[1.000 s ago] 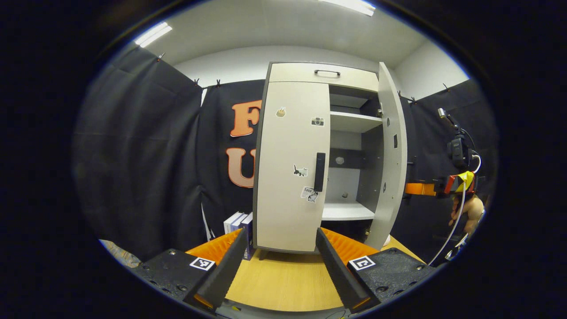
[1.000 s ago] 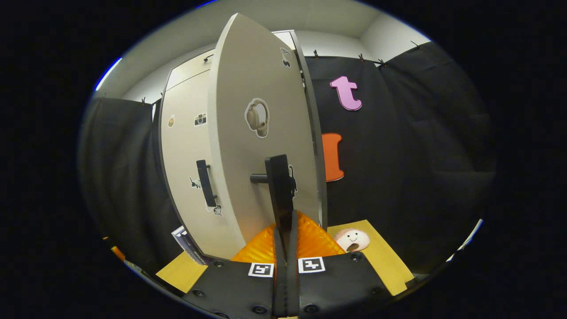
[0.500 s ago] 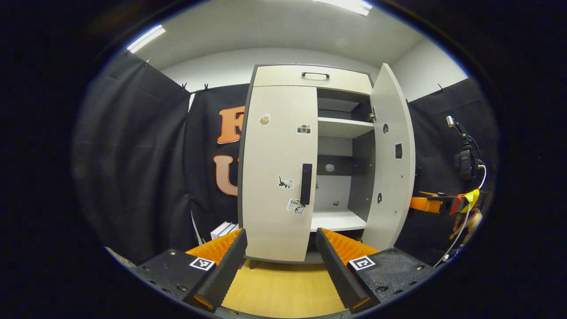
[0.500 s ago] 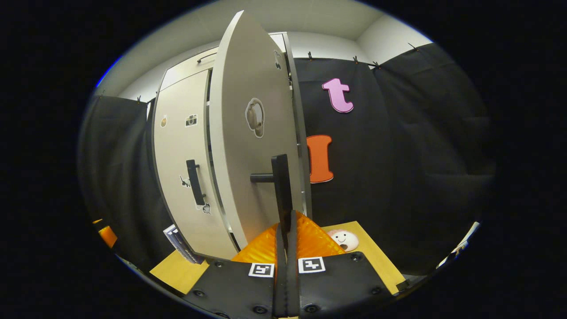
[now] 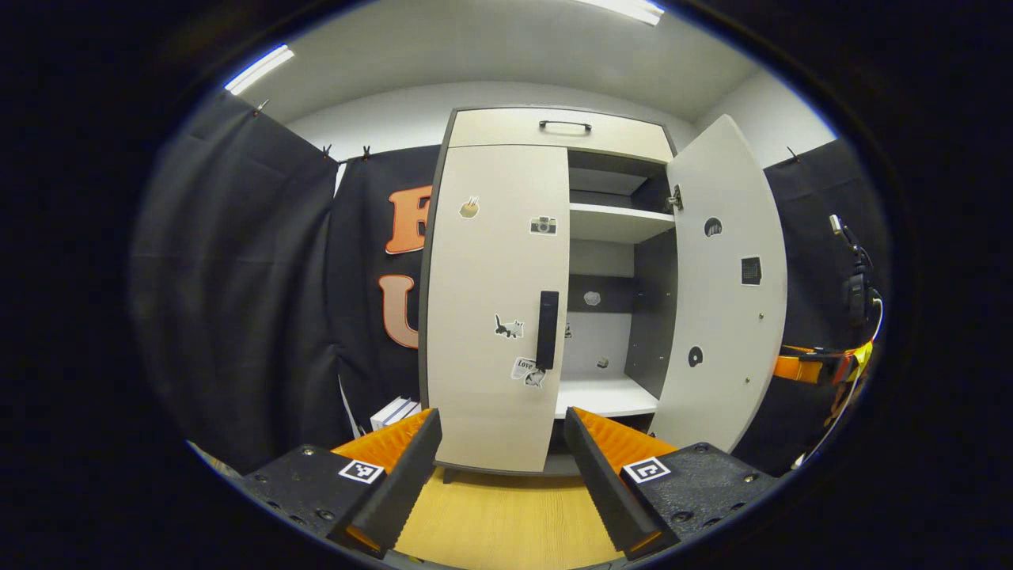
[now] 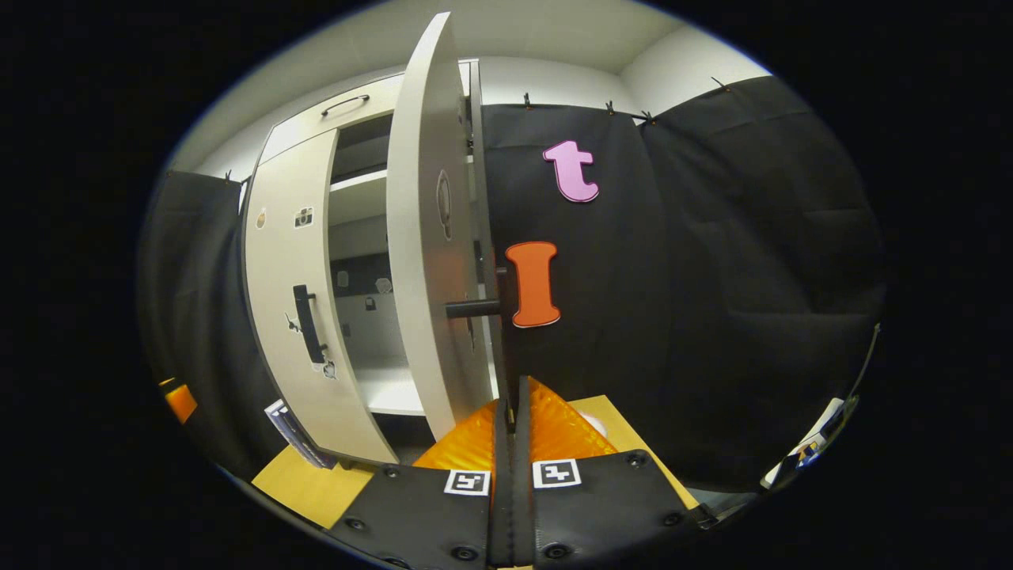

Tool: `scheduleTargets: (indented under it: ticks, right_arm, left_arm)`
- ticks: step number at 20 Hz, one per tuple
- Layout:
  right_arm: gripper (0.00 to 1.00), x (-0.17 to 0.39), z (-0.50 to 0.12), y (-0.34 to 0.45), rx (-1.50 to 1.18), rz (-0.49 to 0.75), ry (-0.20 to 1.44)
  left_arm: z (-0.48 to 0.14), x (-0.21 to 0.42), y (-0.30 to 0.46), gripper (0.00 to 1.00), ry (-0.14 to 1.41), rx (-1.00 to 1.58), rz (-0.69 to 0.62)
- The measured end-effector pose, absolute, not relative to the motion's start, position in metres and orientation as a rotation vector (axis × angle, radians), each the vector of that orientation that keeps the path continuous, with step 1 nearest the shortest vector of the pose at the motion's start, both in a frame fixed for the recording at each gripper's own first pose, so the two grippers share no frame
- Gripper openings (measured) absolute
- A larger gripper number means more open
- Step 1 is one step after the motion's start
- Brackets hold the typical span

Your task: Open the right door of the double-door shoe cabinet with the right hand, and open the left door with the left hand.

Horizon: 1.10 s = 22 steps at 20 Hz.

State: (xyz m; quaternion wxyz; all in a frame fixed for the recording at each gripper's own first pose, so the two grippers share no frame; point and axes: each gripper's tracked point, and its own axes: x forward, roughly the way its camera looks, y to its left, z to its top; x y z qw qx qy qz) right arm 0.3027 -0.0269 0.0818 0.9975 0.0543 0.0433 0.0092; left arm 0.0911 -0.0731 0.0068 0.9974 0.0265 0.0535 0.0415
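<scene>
left door [image 5: 495,309]: cream, small stickers
left door handle [image 5: 547,329]: black
right door [image 5: 724,293]: pale grey inside
shelves [image 5: 613,224]: white
cabinet frame [image 5: 657,309]: dark grey
table [image 5: 506,522]: light wood grain

Matt smooth cabinet doors [image 5: 495,301]; wood-grain tabletop [image 5: 506,522].

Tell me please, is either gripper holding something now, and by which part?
The right gripper is shut on the right door's handle, at its lower end. The left gripper is open and holds nothing, facing the closed left door.
</scene>
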Motion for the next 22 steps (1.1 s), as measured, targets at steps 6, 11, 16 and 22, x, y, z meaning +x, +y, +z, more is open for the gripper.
scheduleTargets:
  ticks: [6,11,16,22]
  right_arm:
    - [0.07,0.298,0.079,-0.033,0.100,0.005,0.078]
    - [0.09,0.293,0.080,-0.039,0.096,-0.021,0.071]
    - [0.76,0.282,0.081,-0.035,0.127,-0.003,0.074]
    - [0.99,0.279,0.078,-0.037,0.149,-0.004,0.073]
  left_arm:
    - [0.012,0.128,-0.084,0.95,0.089,0.097,0.071]
    - [0.011,0.169,-0.101,0.92,0.097,0.115,0.031]
    - [0.008,0.211,-0.107,0.95,0.104,0.093,0.019]
    - [0.009,0.262,-0.108,0.95,0.094,0.120,0.022]
